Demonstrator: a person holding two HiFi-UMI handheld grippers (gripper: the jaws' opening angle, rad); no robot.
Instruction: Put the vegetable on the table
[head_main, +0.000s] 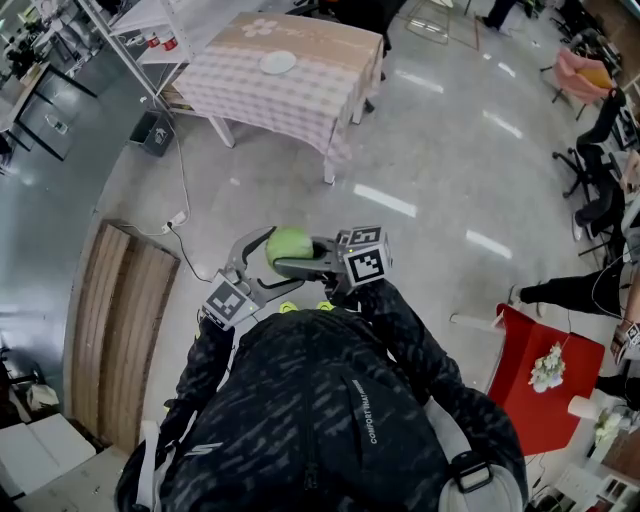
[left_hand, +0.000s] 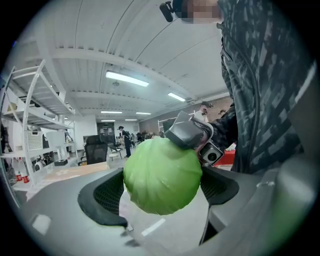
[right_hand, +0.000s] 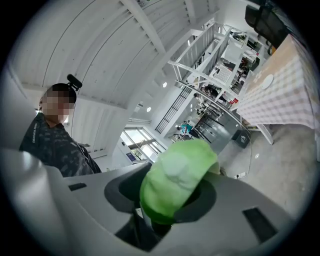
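Shiny grey floor (head_main: 430, 150), checked-cloth table (head_main: 330, 60) off at 12 o'clock.
My left claw (left_hand: 162, 186), in from 8 o'clock, sits spread wide and loose round the cabbage (head_main: 289, 244), up in the air well apart from that table; my right claw (right_hand: 167, 195), from 3 o'clock, is clamped on it.

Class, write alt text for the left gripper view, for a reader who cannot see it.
A round green cabbage sits between the wide-open jaws of the left gripper, while the right gripper clamps it from above. Behind are a white ceiling with strip lights and the person's dark sleeve.
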